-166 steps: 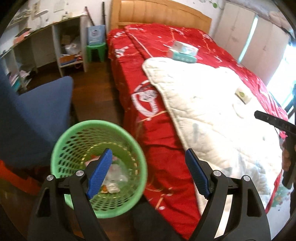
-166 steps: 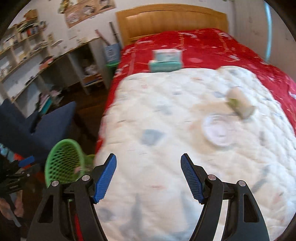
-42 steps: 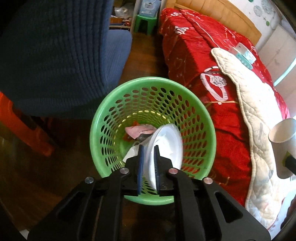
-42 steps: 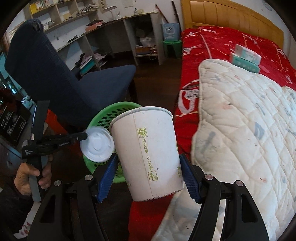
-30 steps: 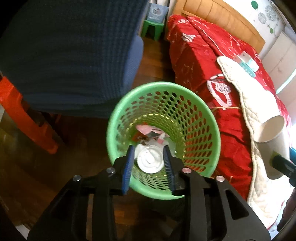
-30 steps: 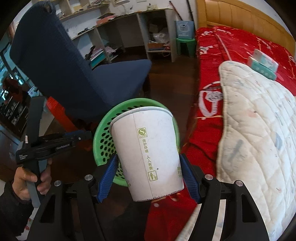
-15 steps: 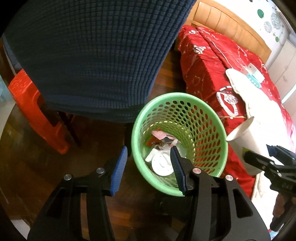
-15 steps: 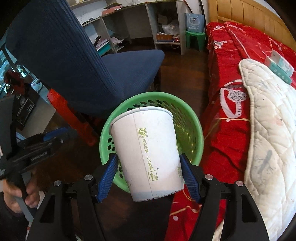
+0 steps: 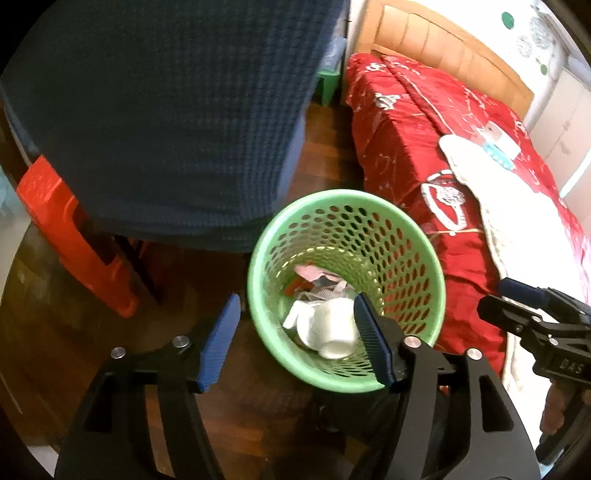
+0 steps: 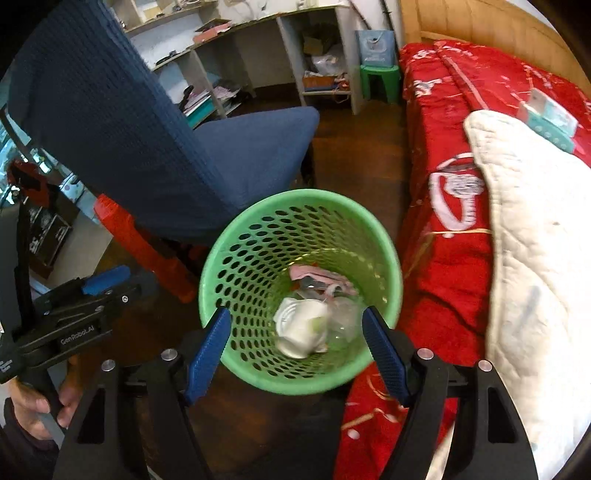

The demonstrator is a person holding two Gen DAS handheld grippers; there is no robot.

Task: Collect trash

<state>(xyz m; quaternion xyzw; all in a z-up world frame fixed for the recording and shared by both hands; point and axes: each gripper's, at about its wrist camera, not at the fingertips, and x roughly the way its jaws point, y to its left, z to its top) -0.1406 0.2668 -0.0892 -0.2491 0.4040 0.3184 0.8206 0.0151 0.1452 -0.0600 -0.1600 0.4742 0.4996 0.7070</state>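
One basket (image 9: 421,236) – two claws (image 9: 295,339) (image 10: 295,347).

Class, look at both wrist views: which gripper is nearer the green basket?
Right. The right gripper hangs over the green basket, jaws open and empty; the left gripper, also open, straddles its near-left rim, off to the side.

A lived-in home bedroom: wooden-headboard bed (image 10: 480,22) under a red quilt (image 10: 443,155) right of the tool, cluttered desk shelving (image 10: 258,55) ahead, blue chair (image 10: 184,147) left.
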